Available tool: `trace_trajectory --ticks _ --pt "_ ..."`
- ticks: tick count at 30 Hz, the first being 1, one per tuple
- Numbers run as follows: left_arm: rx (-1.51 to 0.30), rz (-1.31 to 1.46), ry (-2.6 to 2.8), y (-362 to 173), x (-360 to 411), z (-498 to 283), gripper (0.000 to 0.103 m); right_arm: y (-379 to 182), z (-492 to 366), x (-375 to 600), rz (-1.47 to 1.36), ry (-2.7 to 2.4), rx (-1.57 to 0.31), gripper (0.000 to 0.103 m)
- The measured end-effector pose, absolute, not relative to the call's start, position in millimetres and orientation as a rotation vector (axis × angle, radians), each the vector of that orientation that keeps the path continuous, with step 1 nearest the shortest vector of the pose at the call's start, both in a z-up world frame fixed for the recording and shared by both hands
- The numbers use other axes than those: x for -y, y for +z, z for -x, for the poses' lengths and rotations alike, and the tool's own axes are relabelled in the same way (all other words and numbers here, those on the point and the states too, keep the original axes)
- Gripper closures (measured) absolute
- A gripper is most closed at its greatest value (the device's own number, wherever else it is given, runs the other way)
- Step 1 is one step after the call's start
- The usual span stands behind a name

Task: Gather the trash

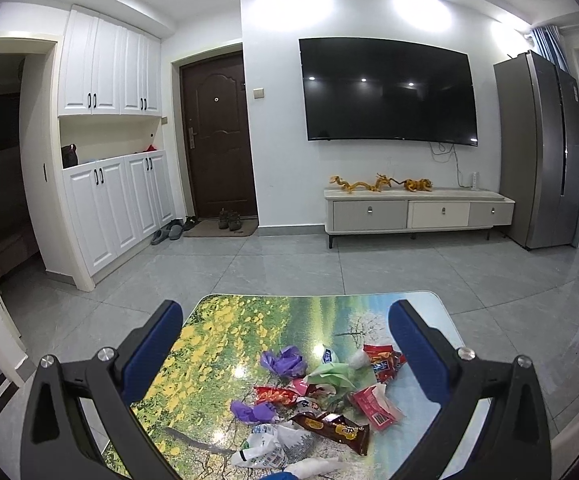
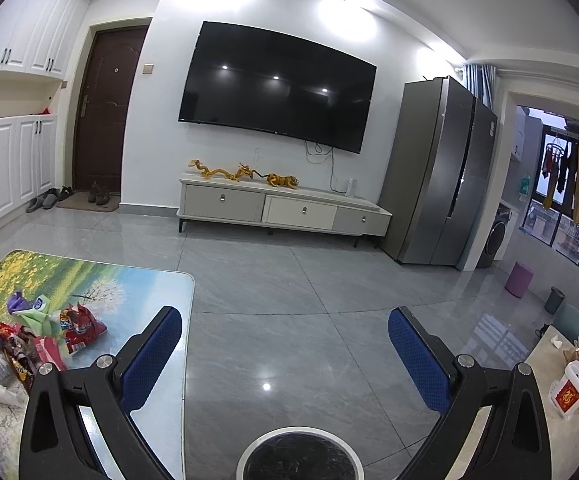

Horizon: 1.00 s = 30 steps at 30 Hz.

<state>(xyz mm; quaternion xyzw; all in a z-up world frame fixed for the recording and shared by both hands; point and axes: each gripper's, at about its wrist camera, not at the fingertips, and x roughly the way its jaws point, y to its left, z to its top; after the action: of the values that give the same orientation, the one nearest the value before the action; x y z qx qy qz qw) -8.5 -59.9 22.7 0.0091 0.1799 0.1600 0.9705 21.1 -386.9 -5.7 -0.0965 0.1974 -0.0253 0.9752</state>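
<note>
Left wrist view: left gripper [image 1: 285, 320] fingers spread above wrapper pile [image 1: 313, 396] on desk [image 1: 209, 344]; right gripper [image 2: 285, 320] fingers spread, empty.

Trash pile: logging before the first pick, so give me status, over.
Left gripper open, above wrapper pile on table. Right gripper open, empty, over bin. Nothing in the way.

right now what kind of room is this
Most likely the living room of a home: a wall-mounted TV hangs above a low media cabinet, shoes sit by the entrance door, and a small printed table holds snack wrappers.
</note>
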Motion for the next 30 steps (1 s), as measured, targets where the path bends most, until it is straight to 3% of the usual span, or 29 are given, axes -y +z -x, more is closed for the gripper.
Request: trace_trajectory --ticks 30 --pt "-0.409 -0.045 0.176 21.6 74.3 5.4 0.0 -21.9 8.7 381.5 0.096 -0.118 -0.323 0.0"
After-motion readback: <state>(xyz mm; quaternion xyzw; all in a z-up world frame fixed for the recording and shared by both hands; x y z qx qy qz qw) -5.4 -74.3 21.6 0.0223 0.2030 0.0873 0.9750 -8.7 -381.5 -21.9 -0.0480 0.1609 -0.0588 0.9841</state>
